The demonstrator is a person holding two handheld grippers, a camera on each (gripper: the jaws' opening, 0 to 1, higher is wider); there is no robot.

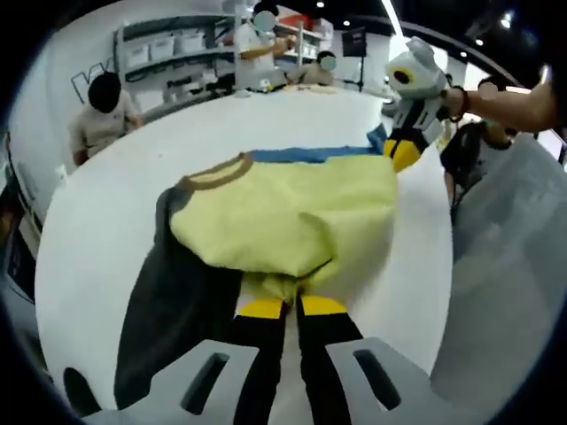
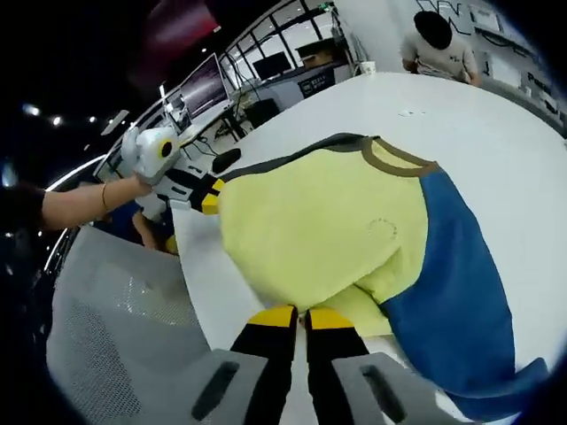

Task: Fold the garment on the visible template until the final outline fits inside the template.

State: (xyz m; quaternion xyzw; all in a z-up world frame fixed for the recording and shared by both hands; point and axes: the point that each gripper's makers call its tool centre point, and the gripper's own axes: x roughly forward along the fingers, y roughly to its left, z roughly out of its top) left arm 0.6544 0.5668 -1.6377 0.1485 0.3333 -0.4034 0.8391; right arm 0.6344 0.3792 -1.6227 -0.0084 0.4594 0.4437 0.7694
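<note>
We are pinching the hem of the soft yellow knit shirt with a brown ribbed collar, one grey sleeve and one blue sleeve at two corners. The left gripper is closing its yellow-tipped black jaws on a bunched fold of yellow fabric at the hem's grey-sleeve end. The right gripper is doing the same at the hem's blue-sleeve end, jaws pressed together on a puckered lip of cloth; in the left gripper view it is showing past the shirt's far corner.

The shirt is lying on the smooth white round table, collar pointing away from the hem we are holding, body lifted and ballooning a little. We cannot make out any template outline beneath or around the shirt.

Our worry: each grip is taking only a thin gather of limp, stretchy knit, so a quick pull could be slipping one corner free and dropping the fold crooked. The grey sleeve is trailing flat beside the body and the blue sleeve is hanging toward the table edge; either could be dragging, staying outside the final outline, or sliding off. The grey mesh chair back beside the shirt's hem side could also be snagging loose cloth.
</note>
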